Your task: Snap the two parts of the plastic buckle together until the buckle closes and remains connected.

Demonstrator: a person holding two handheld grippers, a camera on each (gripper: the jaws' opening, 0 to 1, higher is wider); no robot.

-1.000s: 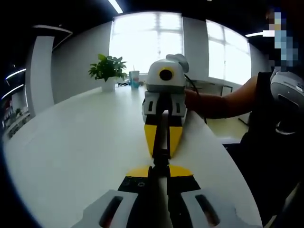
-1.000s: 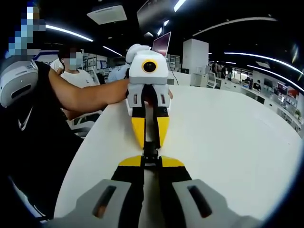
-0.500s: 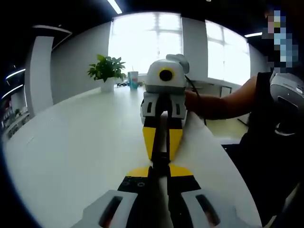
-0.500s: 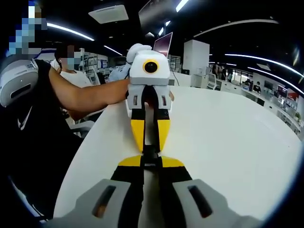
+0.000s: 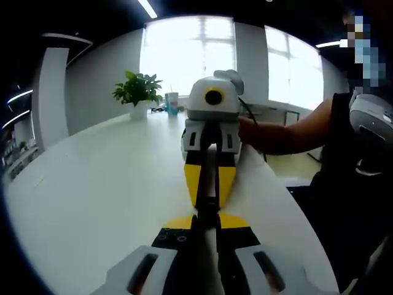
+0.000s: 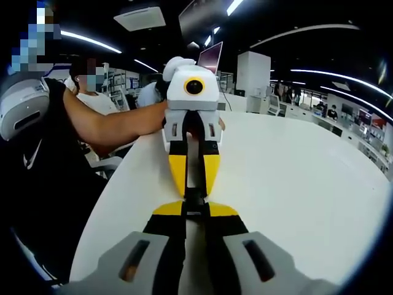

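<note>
The black plastic buckle point(image 5: 208, 208) is seen edge-on as a thin dark piece just above the white table point(image 5: 104, 184). My left gripper point(image 5: 207, 220) is shut on its near end. My right gripper point(image 5: 209, 200) faces it tip to tip, its yellow fingers point(image 5: 194, 178) shut on the far end. In the right gripper view the same black buckle point(image 6: 195, 198) sits between my right gripper point(image 6: 195, 209) and the facing left gripper point(image 6: 194, 189). The two buckle parts meet between the tips; I cannot tell whether they are latched.
A person's arm point(image 5: 288, 132) reaches in to hold the right gripper. A potted plant point(image 5: 138, 92) and a cup point(image 5: 173, 101) stand at the table's far end. The table edge point(image 5: 288, 203) runs close on the person's side. Another person point(image 6: 92, 86) sits behind.
</note>
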